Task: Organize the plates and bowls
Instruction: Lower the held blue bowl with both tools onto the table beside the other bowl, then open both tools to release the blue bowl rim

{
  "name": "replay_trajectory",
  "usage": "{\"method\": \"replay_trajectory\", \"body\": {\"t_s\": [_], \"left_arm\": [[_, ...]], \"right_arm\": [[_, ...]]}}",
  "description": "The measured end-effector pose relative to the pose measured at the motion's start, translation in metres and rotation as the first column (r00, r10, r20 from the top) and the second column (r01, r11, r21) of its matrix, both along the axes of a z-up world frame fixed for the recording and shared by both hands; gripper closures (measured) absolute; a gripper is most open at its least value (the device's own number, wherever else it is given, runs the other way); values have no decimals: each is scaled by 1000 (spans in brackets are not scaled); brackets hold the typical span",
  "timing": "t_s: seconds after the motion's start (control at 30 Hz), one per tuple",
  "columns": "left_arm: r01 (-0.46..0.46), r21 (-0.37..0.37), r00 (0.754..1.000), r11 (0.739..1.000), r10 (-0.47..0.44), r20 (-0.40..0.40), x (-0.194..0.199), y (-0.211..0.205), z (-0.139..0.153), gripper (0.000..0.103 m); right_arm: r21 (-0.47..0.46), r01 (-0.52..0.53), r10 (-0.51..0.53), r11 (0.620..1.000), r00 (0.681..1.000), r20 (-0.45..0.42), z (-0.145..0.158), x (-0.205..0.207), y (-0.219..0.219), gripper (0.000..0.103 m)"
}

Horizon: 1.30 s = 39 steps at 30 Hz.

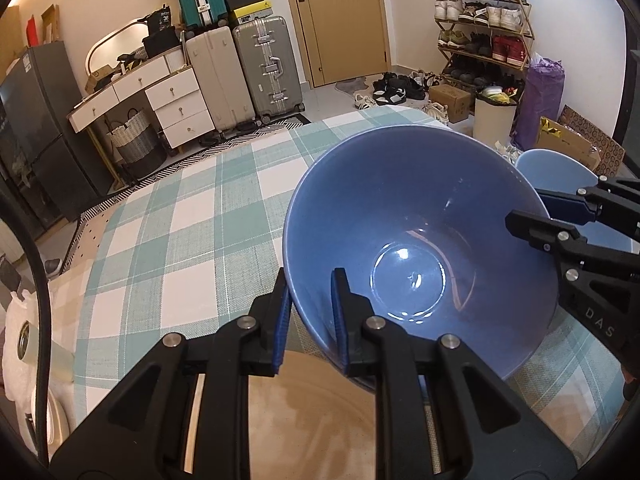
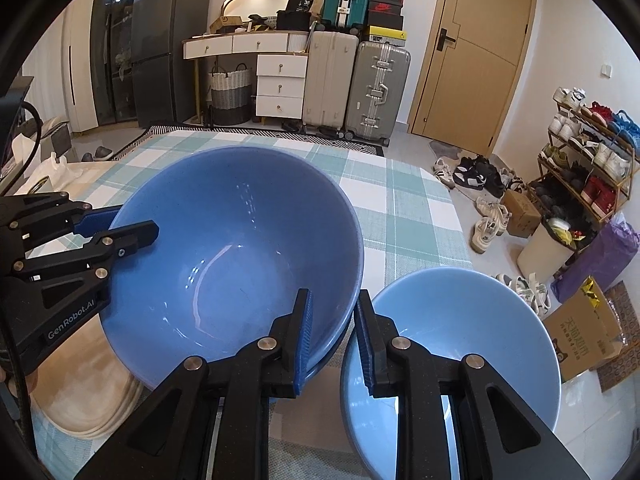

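- Your left hand-held gripper (image 1: 308, 312) and right hand-held gripper (image 2: 332, 332) each pinch the big blue bowl's (image 2: 236, 248) rim, opposite sides.
- Bowl empty, tilted above the beige plates (image 2: 80, 392).
- Pale blue bowl (image 2: 460, 340) beside it on the checked surface (image 1: 168, 220), empty.

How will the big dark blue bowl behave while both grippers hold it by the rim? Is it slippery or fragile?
The dark blue bowl shows glossy highlights, so it is probably glazed ceramic: stiff, fairly heavy, breakable if dropped. The smooth rim may slip between the fingers. It looks tilted, so it could swing if either grip loosens.
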<state>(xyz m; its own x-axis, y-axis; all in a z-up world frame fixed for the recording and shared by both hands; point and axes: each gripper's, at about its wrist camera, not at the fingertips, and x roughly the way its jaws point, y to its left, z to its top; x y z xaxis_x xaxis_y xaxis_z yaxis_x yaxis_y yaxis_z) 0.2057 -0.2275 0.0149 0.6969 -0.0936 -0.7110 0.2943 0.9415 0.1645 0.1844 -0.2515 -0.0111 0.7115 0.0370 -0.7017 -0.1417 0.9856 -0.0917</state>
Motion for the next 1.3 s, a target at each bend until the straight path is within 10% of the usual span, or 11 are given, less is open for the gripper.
{"method": "replay_trajectory", "body": {"t_s": [1.0,1.3], "left_arm": [[-2,-7,998,1000,1,-58,10,8,-20,79],[5,-92,995,996,-14,-101,13,19,-16,65]], "right_arm": [[-165,-42,49,985,998,43,-14,4,16,74],[-95,-65,68,993,997,23,-5,6,10,55]]}}
